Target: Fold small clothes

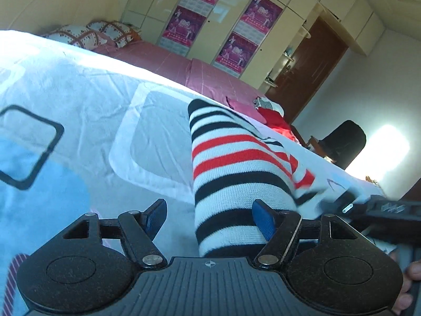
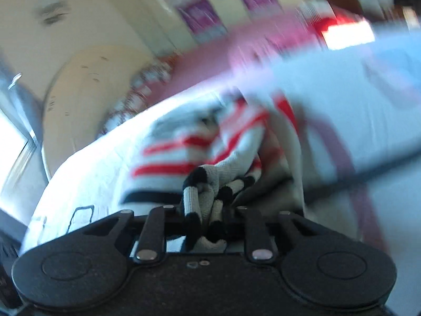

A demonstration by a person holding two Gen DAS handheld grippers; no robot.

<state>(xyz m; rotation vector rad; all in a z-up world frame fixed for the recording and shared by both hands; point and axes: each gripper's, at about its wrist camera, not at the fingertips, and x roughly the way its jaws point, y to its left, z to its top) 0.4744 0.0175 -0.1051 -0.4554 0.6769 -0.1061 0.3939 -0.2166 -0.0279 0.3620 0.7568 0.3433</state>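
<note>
A striped knit garment, white with black and red bands, lies on the white and blue bedspread. My left gripper is open, its blue pads on either side of the garment's near end, the right pad touching it. My right gripper is shut on a bunched edge of the same striped garment, lifting it off the bed; that view is blurred. The right gripper also shows in the left wrist view, at the garment's right side.
A pink sheet covers the far part of the bed, with patterned pillows. Pink and red clothes lie at the far right bed edge. Cream wardrobes with posters, a brown door and a black chair stand beyond.
</note>
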